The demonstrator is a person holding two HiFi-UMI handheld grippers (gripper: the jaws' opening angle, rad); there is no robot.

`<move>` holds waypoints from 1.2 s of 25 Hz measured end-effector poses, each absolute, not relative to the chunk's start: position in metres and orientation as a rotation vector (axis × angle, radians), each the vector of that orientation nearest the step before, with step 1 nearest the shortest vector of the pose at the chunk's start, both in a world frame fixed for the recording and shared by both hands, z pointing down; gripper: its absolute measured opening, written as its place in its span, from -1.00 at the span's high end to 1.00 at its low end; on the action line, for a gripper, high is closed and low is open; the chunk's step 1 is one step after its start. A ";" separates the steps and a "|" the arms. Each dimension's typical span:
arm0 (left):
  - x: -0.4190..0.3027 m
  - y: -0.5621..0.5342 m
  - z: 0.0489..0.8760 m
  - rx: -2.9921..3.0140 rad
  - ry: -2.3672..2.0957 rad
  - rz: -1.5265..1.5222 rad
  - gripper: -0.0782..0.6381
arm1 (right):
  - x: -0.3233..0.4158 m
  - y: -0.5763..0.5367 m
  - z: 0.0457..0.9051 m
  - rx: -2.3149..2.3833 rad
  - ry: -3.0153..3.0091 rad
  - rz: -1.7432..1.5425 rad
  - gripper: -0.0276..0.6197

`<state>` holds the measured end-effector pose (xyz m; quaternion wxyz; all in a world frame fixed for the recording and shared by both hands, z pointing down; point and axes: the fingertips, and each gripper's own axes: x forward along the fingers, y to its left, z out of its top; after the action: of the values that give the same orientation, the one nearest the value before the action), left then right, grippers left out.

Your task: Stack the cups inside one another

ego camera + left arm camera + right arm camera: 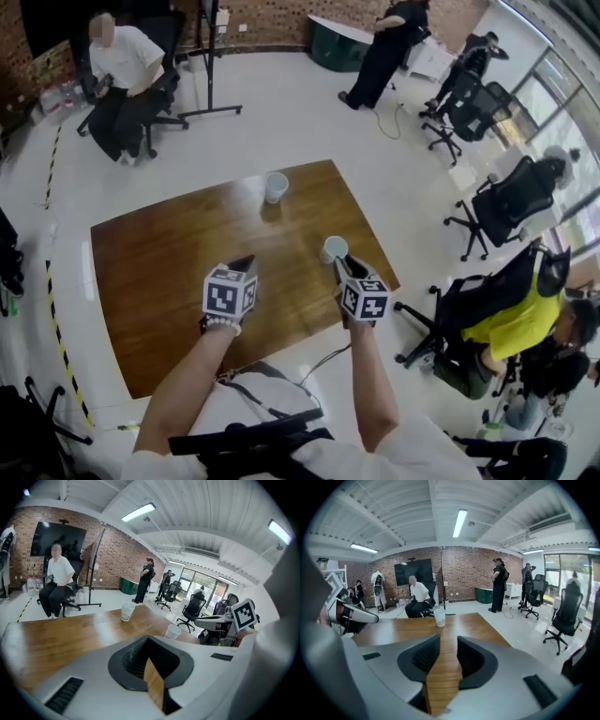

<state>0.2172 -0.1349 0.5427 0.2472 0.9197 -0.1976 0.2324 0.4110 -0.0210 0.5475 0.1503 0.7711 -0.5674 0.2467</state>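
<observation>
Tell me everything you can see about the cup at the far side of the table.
The far cup is white and looks like paper, wider at its rolled rim than at its base. It stands upright, mouth up, alone on the brown wooden table near the far edge. Only the tabletop touches it, and a faint reflection shows beneath it.

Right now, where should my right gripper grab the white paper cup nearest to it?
Probably pinch the rim of the white paper cup, one jaw inside, one outside, lowering the right gripper from its near side: it stands upright, mouth open.
</observation>
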 end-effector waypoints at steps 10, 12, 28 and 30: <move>0.238 -0.111 0.550 2.498 -0.567 0.672 0.78 | 0.432 -0.021 0.580 1.979 -1.624 0.653 0.45; 0.239 -0.112 0.552 2.492 -0.589 0.690 0.78 | 0.435 -0.027 0.591 1.908 -1.619 0.648 0.42; 0.232 -0.105 0.586 2.420 -0.648 0.828 0.78 | 0.436 -0.073 0.651 1.455 -1.548 0.539 0.55; 0.233 -0.109 0.586 2.427 -0.665 0.829 0.78 | 0.437 -0.075 0.655 1.449 -1.547 0.552 0.58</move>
<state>0.2325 -0.1085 0.5862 0.2436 0.8885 -0.2434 0.3034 0.4366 -0.0746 0.6545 0.4579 0.5882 -0.6278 0.2241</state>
